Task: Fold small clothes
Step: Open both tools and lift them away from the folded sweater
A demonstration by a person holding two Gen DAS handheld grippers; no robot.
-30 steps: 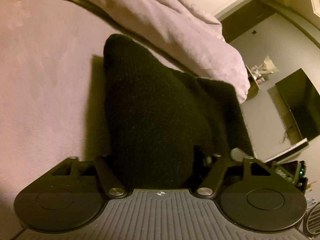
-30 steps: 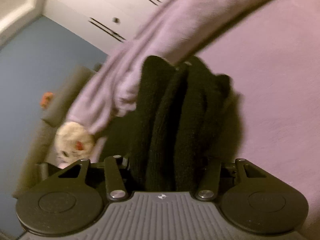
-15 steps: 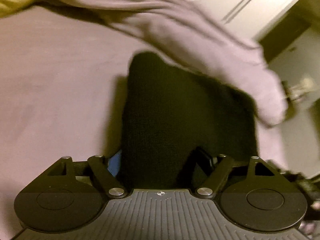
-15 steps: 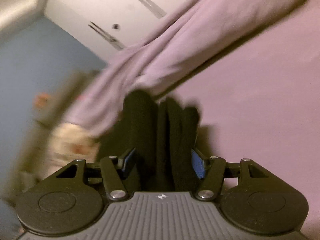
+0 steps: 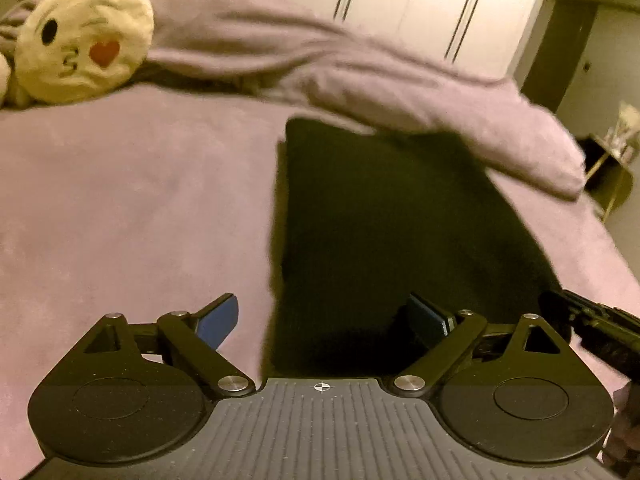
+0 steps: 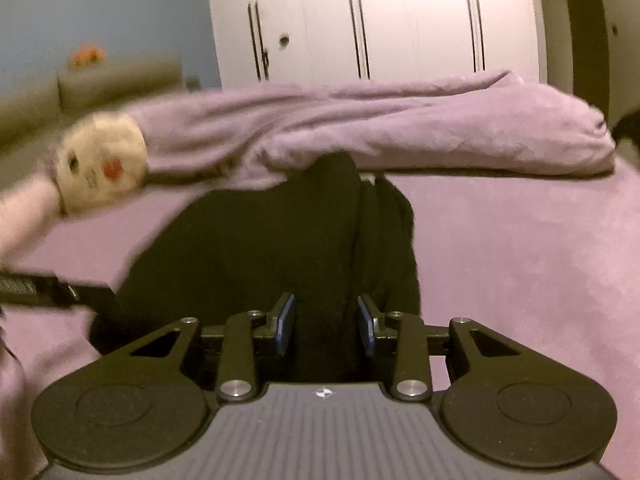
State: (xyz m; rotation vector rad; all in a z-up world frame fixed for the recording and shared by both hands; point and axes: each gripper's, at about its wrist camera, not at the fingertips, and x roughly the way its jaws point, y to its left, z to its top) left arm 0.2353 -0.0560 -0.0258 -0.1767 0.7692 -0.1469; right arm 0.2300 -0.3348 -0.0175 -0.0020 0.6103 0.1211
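Left wrist view: left gripper (image 5: 326, 322) sits low over the bed, level, its two blue-padded fingers (image 5: 218, 322) spread wide with nothing between them pinched; the left pad is over bare cover, the right pad over the cloth's near edge
Right wrist view: right gripper (image 6: 326, 326) is level and low, its blue pads (image 6: 285, 322) drawn in narrow with a raised fold of the dark cloth between them; whether the pads press the fold cannot be told for sure, though they look to be against it
Garment: one black knit garment (image 5: 396, 216) lies on the purple bed cover (image 5: 132, 208), mostly flat and roughly rectangular from the left view; from the right view (image 6: 280, 248) its right side is bunched into upright ridges
Place: garment is mid-bed, its far edge touching the rumpled purple blanket (image 5: 360, 80)
Other gripper seen: part of the right gripper shows at the right edge of the left view, beside the cloth
Count: one garment, two grippers, one blanket, one round emoji plush (image 5: 82, 42) at far left, one white wardrobe (image 6: 376, 20) beyond
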